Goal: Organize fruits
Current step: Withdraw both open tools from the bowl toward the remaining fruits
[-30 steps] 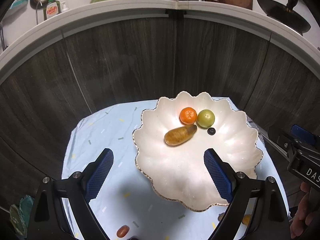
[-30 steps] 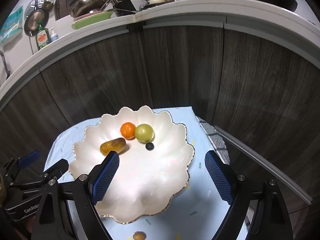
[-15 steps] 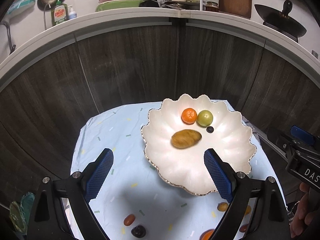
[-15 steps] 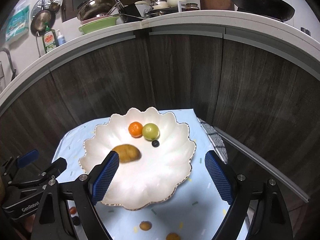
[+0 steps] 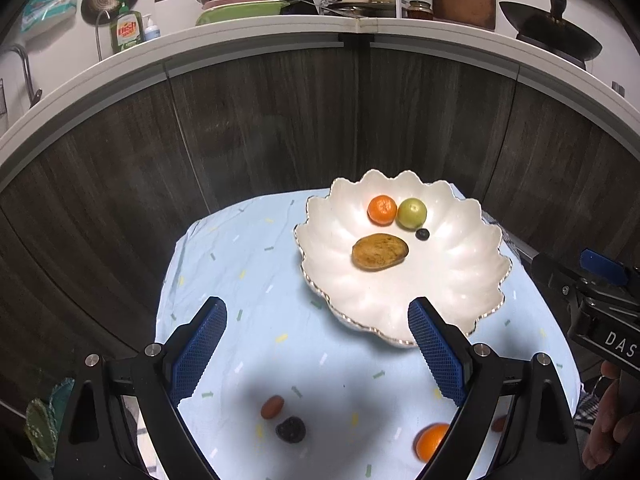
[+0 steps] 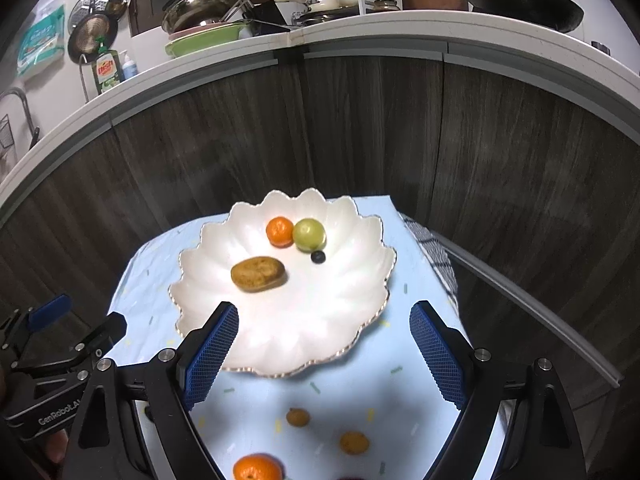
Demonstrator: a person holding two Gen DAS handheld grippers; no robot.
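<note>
A white scalloped bowl (image 5: 460,280) (image 6: 280,344) sits on the pale blue cloth. In it lie a brown kiwi (image 5: 379,257) (image 6: 258,274), a small orange (image 5: 382,209) (image 6: 279,231), a green fruit (image 5: 411,213) (image 6: 309,234) and a blueberry (image 5: 422,234) (image 6: 318,256). Loose on the cloth near me are a reddish date (image 5: 272,407), a dark berry (image 5: 291,430), an orange (image 5: 431,441) (image 6: 257,468) and two small brown fruits (image 6: 297,417) (image 6: 354,442). My left gripper (image 5: 316,352) is open and empty over the cloth. My right gripper (image 6: 324,354) is open and empty at the bowl's near rim.
Dark wood cabinet fronts (image 5: 280,128) rise right behind the small table. A countertop (image 5: 256,32) above carries pans, dishes and a soap bottle. A checked cloth (image 6: 434,256) hangs at the table's right edge. A hand (image 5: 608,432) holds the right gripper's body.
Both grippers have drawn back from the bowl, so it looks smaller and the loose fruits near the front came into view. The kiwi rolled and turned in the bowl.
</note>
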